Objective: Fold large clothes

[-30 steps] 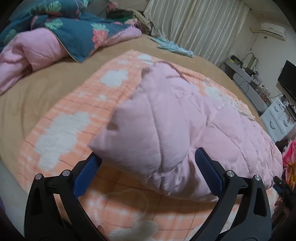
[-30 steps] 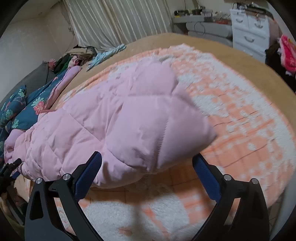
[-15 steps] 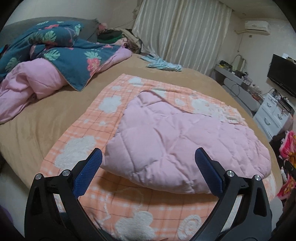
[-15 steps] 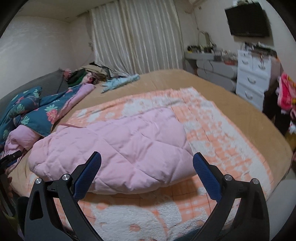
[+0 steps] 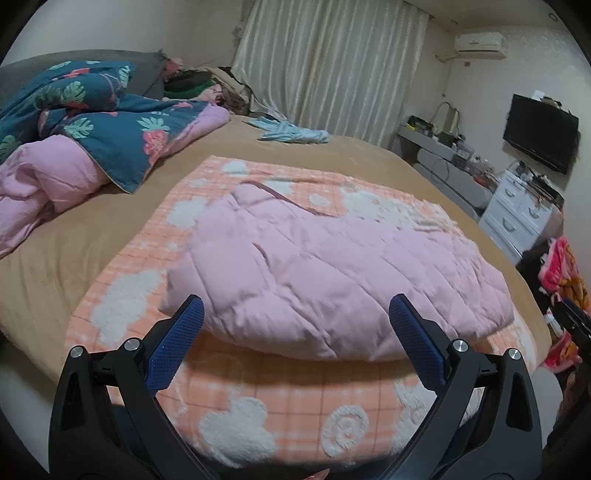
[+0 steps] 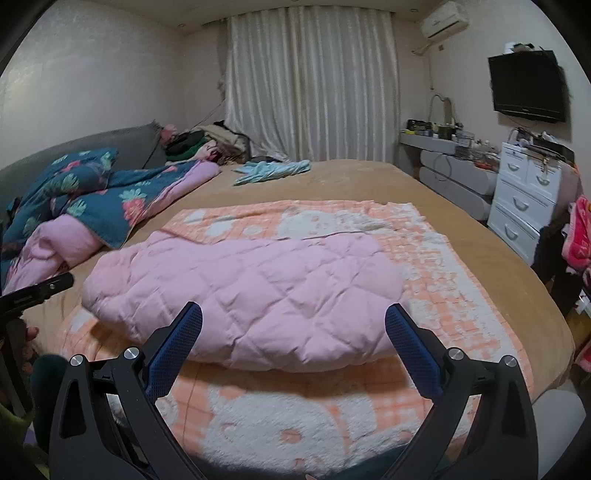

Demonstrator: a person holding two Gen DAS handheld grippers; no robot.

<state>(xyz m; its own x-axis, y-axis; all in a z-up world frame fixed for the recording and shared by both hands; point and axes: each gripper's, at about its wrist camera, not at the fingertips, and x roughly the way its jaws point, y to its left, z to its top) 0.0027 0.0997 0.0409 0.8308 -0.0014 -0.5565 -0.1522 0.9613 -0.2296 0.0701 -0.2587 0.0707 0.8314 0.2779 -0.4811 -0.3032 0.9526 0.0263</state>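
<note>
I've pulled both grippers back from the jacket point(image 5: 332, 273), left gripper point(image 5: 295, 339) and right gripper point(image 6: 293, 338) spread wide, empty, jacket folded, lying crosswise on blanket point(image 5: 280, 398).

I find no readable words, numbers, brand marks or signs in either of my wrist views. The orange checked blanket point(image 5: 295, 398) carries only white cartoon shapes, and the wall-mounted air conditioner point(image 6: 443, 18) and television point(image 6: 526, 86) show no legible lettering.
</note>
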